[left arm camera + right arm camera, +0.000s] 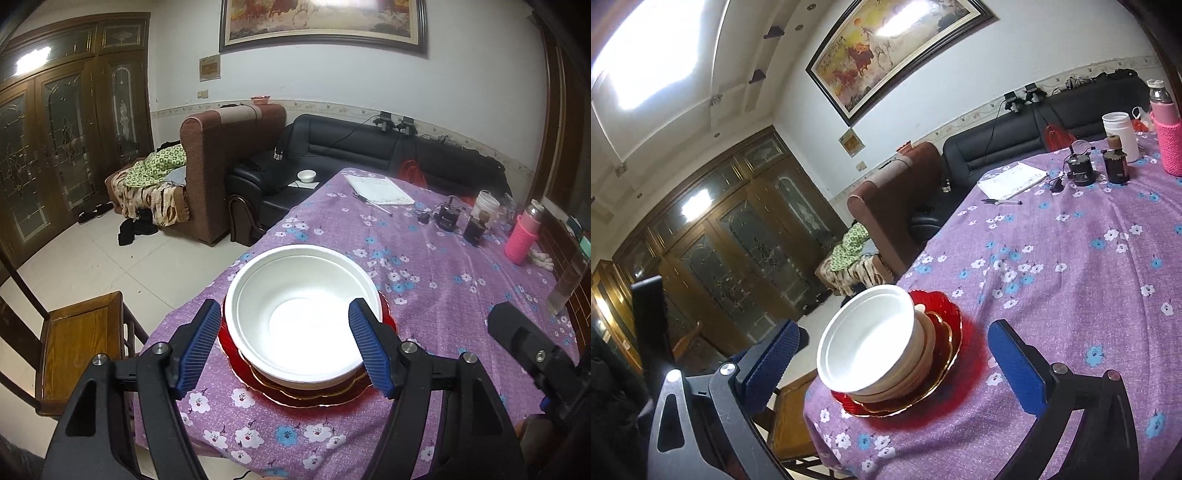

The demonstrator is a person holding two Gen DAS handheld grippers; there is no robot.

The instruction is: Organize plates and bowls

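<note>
A white bowl (pixel 303 314) tops a stack near the table's left corner. In the right wrist view the white bowl (pixel 871 339) nests in cream bowls (pixel 925 354), which rest on a gold-rimmed plate and red glass plates (pixel 951 308). The red plates (pixel 332 397) show under the bowl in the left wrist view too. My left gripper (pixel 286 347) is open; its blue fingers flank the bowl from the near side without pressing on it. My right gripper (pixel 892 363) stands wide open, the stack showing between its fingers, well apart from both.
The purple flowered tablecloth (pixel 443 295) covers the table. A notebook (pixel 380 188), a pen, small dark jars (pixel 448 218), a white tub (pixel 485 206) and a pink bottle (pixel 522 236) sit at the far end. A wooden chair (pixel 81 343) stands below the table's left corner.
</note>
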